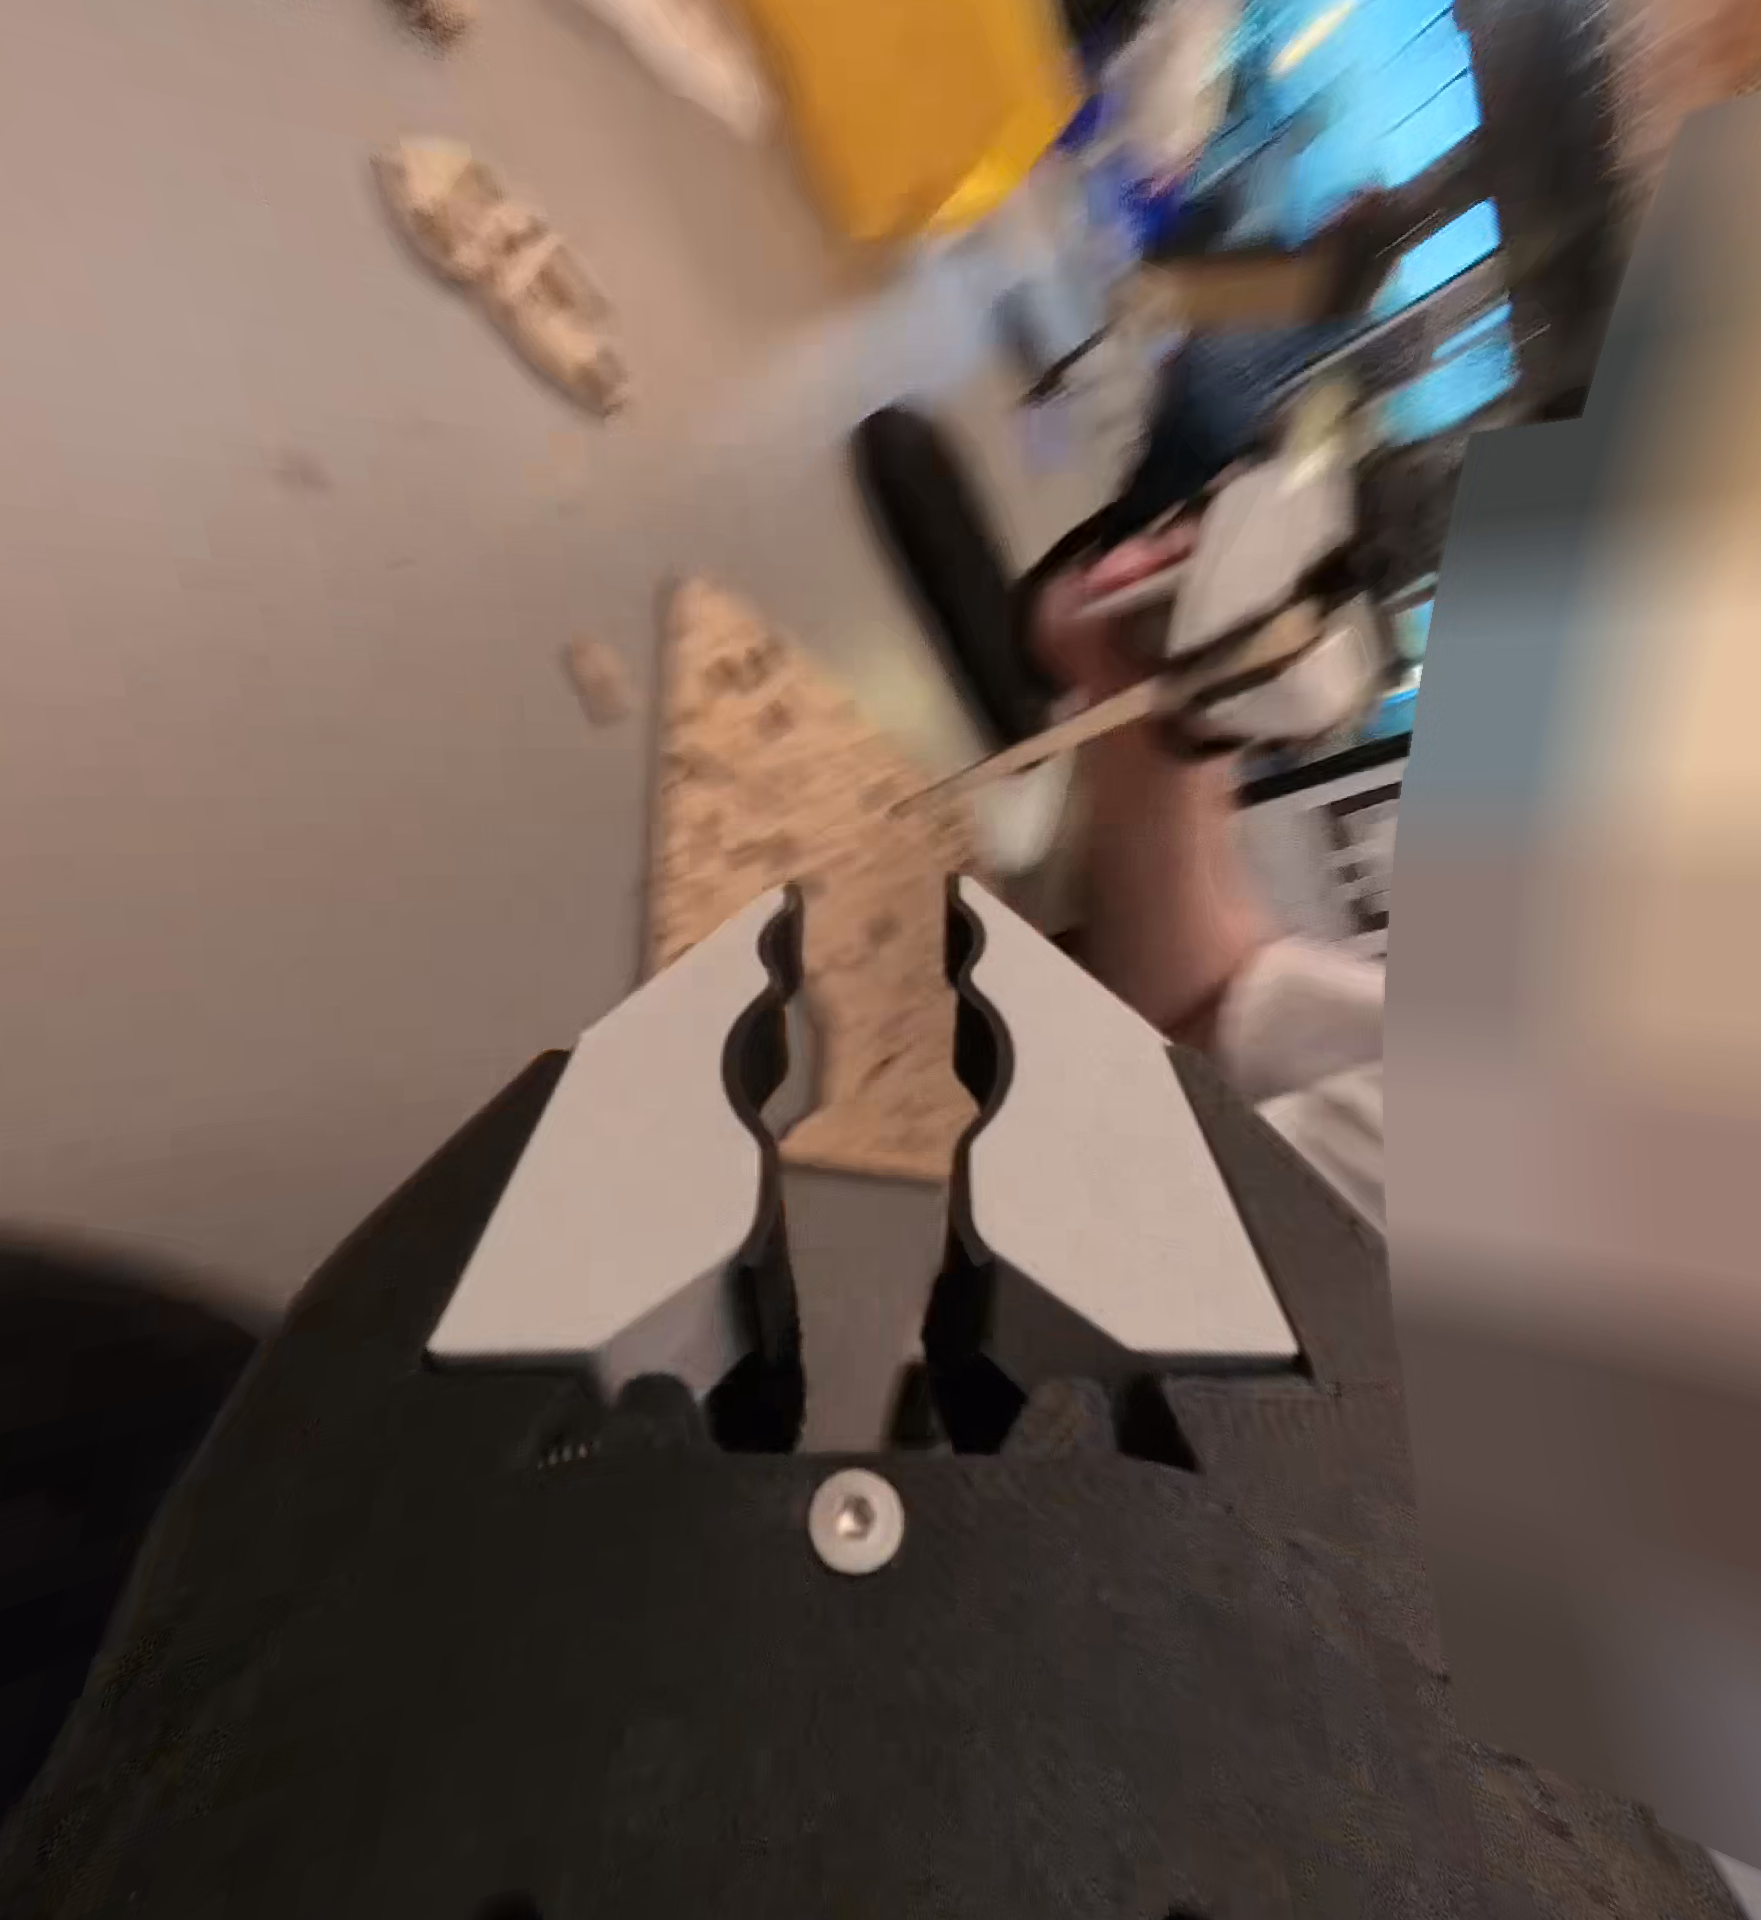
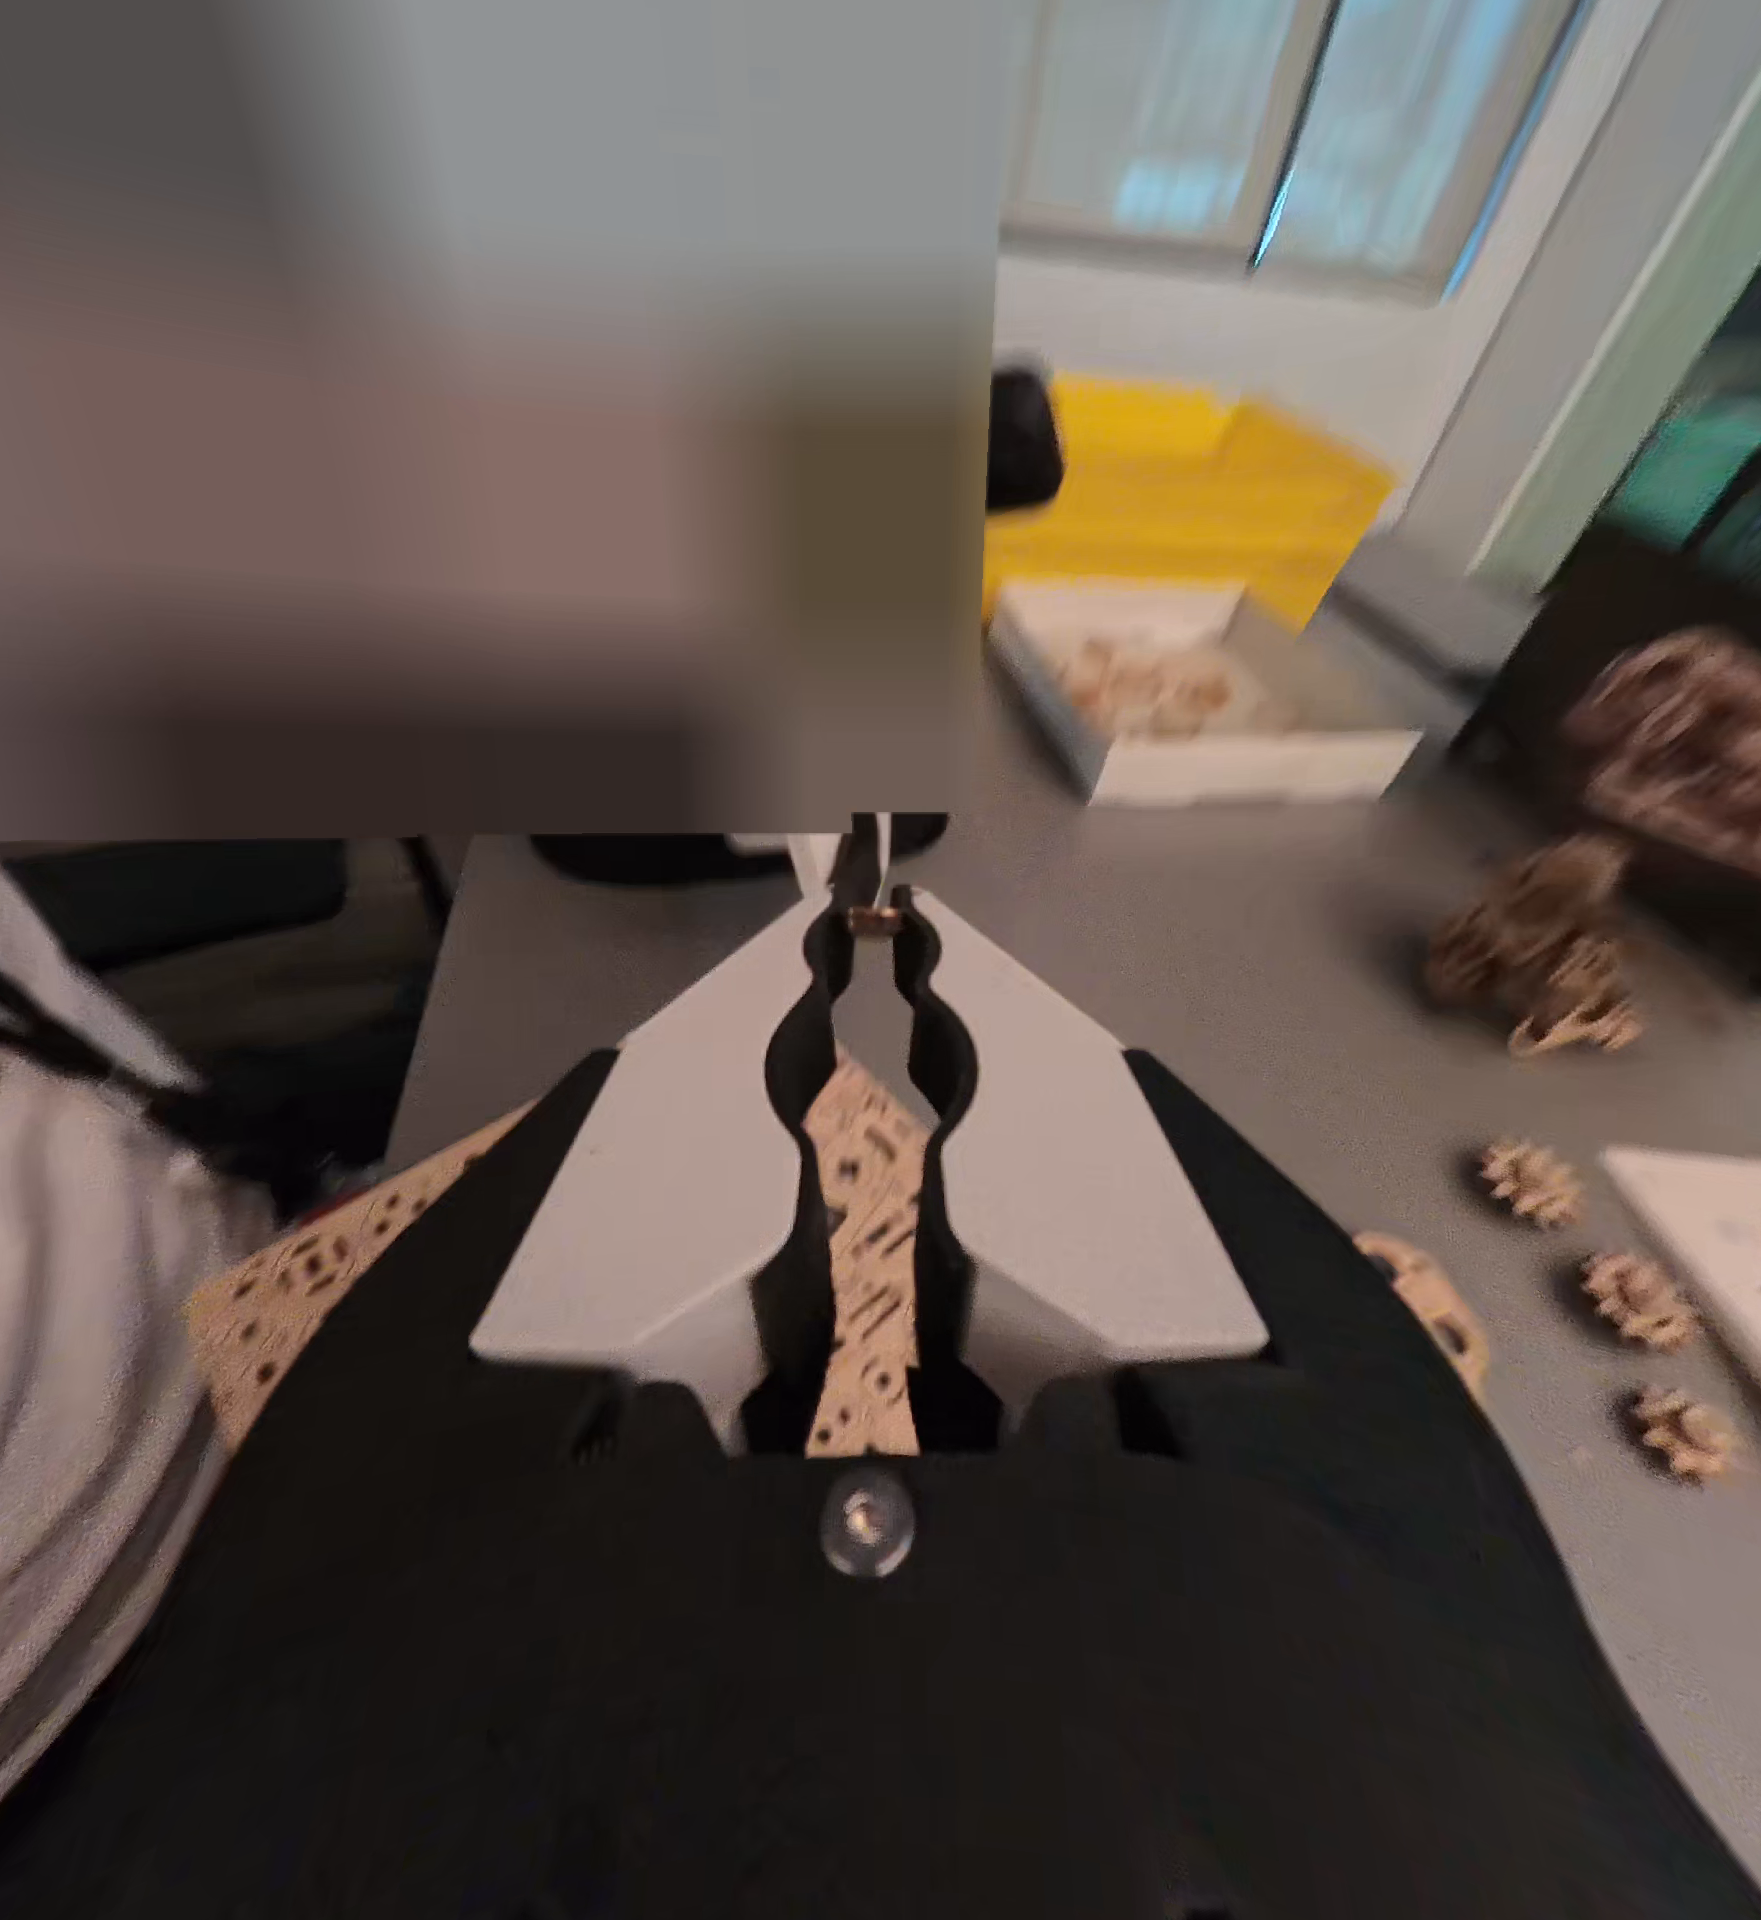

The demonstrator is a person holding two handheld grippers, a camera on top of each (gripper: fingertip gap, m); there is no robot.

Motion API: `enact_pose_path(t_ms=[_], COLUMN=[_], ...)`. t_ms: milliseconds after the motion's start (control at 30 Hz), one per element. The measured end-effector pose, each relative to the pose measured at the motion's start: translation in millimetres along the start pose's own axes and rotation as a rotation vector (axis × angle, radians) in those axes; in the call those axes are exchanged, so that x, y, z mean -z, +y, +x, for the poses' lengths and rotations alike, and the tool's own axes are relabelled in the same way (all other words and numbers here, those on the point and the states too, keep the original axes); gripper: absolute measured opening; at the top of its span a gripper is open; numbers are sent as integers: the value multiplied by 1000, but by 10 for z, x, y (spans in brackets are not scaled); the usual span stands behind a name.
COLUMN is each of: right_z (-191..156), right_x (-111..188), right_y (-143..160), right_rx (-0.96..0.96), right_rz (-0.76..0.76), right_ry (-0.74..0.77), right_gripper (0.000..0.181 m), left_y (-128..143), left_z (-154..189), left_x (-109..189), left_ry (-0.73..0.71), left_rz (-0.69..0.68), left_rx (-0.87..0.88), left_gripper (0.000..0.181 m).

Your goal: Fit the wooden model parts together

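Grey bench (image 2: pixel 1219 935) carries the work, with a yellow box (image 2: pixel 1188 488) and a white tray of parts (image 2: pixel 1260 764) at its far side. Right claw (image 2: pixel 874 921) pinches a small brown wooden piece (image 2: pixel 874 921) at its very tips, jaws nearly together. Directly beneath it lies a perforated wooden sheet (image 2: pixel 871 1247), its long axis running roughly along the claw's line and out to the lower left. Left claw (image 1: pixel 874 894) stands spread and empty, hovering over the same pointed sheet (image 1: pixel 741 748), whose tip runs away from it. In the left wrist view the right claw (image 1: pixel 1260 665) appears to the upper right, holding a thin wooden strip (image 1: pixel 1042 743) slanted down toward the sheet; blur prevents telling whether they touch. Judged: the right claw is nearer the fitting point. Three small gear-like assemblies (image 2: pixel 1624 1299) sit to the right, well apart, and a finished wooden model (image 2: pixel 1541 956) stands beyond, leaving open room between.
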State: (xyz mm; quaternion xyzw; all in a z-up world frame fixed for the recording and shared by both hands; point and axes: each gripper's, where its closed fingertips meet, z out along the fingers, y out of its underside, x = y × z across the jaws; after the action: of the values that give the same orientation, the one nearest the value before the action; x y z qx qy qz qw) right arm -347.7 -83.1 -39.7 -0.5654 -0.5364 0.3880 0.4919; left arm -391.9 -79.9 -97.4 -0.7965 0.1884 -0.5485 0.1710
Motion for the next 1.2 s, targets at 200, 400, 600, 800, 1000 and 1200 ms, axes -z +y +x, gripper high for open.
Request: enact_pose_path(t_ms=[200, 400, 600, 800, 1000, 1200], right_z=[31, -36, -68, -95, 297, 482], right_x=[-191, -231, -239, -201, 556, 1065], right_y=[435, 454, 502, 515, 435, 750], right_rx=[-18, -47, -47, -27, -120, -173], right_rz=[-250, -283, -313, -303, -137, -131], right_ry=[-9, -39, -47, -36, 239, 442], right_gripper=[6, 6, 6, 6, 6, 6], left_y=[308, 360, 421, 462, 465, 316], left_z=[-260, -375, -429, -423, -468, -580], left_x=[-107, -223, -186, -160, -134, -71], left_ry=[-260, -396, -441, -424, -458, -469], left_rz=[-242, -324, -393, -430, -490, -512], left_rx=[-199, -398, -457, -412, -478, -462], left_gripper=[40, 42, 17, 13, 2, 2])
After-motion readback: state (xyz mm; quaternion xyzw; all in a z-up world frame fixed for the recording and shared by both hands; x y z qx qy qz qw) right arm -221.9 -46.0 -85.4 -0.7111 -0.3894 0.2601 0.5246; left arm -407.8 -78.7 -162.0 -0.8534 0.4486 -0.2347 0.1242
